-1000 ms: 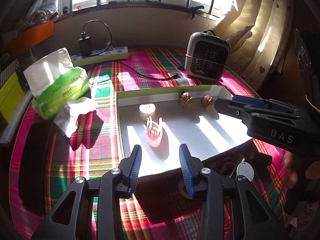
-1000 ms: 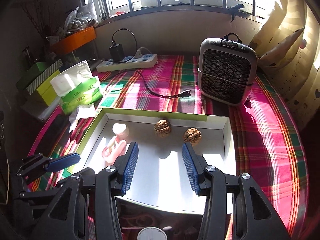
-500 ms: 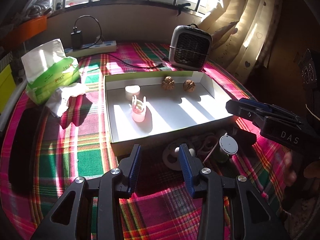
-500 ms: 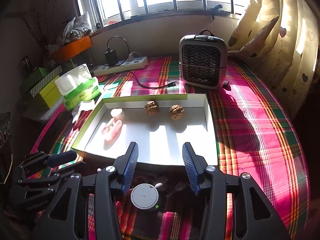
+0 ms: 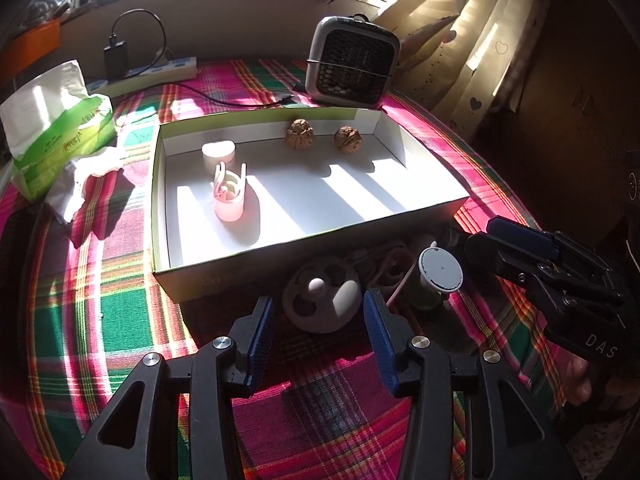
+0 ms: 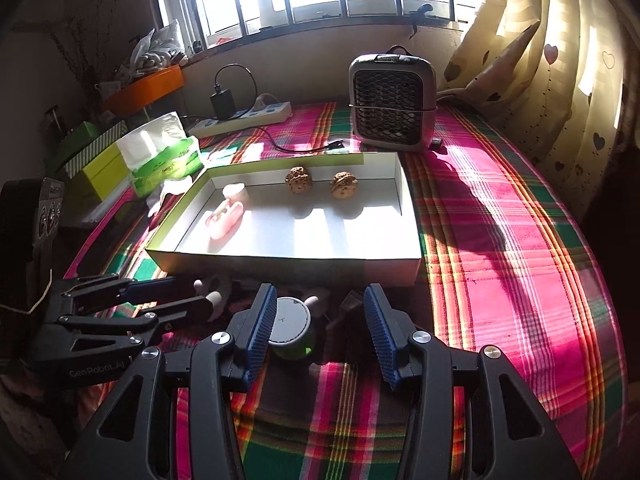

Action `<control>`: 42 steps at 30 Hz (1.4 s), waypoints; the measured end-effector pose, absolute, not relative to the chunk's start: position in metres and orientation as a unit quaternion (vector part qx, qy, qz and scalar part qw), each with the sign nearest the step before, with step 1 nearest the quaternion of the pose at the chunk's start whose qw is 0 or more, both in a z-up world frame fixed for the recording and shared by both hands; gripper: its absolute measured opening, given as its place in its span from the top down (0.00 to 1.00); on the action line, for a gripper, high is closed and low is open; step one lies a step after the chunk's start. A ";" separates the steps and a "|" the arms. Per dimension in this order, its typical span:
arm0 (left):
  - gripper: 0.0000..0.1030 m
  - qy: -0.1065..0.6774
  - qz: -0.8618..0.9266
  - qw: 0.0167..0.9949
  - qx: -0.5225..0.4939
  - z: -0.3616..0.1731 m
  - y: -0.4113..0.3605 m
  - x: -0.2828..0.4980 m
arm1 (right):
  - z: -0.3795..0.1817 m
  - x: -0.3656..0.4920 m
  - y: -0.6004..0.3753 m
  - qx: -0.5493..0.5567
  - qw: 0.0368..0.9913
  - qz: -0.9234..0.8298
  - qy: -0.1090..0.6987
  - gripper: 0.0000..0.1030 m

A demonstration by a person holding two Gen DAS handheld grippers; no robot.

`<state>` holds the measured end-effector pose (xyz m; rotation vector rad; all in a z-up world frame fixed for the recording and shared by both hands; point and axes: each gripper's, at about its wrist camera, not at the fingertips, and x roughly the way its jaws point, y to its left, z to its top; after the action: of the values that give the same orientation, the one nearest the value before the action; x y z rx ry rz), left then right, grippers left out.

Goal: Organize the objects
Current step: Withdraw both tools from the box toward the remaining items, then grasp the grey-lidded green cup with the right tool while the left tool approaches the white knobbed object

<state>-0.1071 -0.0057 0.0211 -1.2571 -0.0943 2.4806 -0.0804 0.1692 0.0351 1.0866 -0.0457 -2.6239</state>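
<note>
A white open box [image 5: 192,280] [image 6: 280,266] lies on the plaid cloth. Inside it are two walnuts [image 5: 300,133] [image 5: 347,141], a pink clip [image 5: 229,196] and a small white lid [image 5: 218,154]. In shadow in front of the box lie a round beige wheel-shaped object [image 5: 324,300], a green jar with a white cap [image 5: 440,270] [image 6: 289,328] and brown loops [image 5: 394,268]. My left gripper [image 5: 318,312] is open, just short of the beige object. My right gripper [image 6: 320,312] is open, with the green jar near its left finger.
A tissue pack [image 5: 56,128] with a crumpled tissue [image 5: 86,184] lies left of the box. A small heater [image 5: 352,66] and a power strip [image 5: 160,74] stand behind it. Curtains [image 6: 560,60] hang at the right.
Both grippers have pulled back from over the box toward me. The objects in front of the box have come into view. Both stay open.
</note>
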 end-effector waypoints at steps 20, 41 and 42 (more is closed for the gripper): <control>0.67 -0.028 0.876 0.160 -0.454 0.012 -0.005 -0.118 | 0.025 -0.073 0.165 0.390 0.148 -0.909 -0.020 0.51; 0.67 -0.039 0.880 0.160 -0.446 0.011 -0.020 -0.105 | 0.013 -0.083 0.140 0.400 0.169 -0.901 -0.004 0.56; 0.67 -0.039 0.880 0.161 -0.445 0.011 -0.020 -0.105 | 0.013 -0.083 0.139 0.401 0.166 -0.901 0.000 0.61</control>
<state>-0.1051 -0.0205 0.0109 -1.2710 -0.1100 2.5134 -0.0831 0.1394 0.0125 1.1416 -0.0007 -2.5654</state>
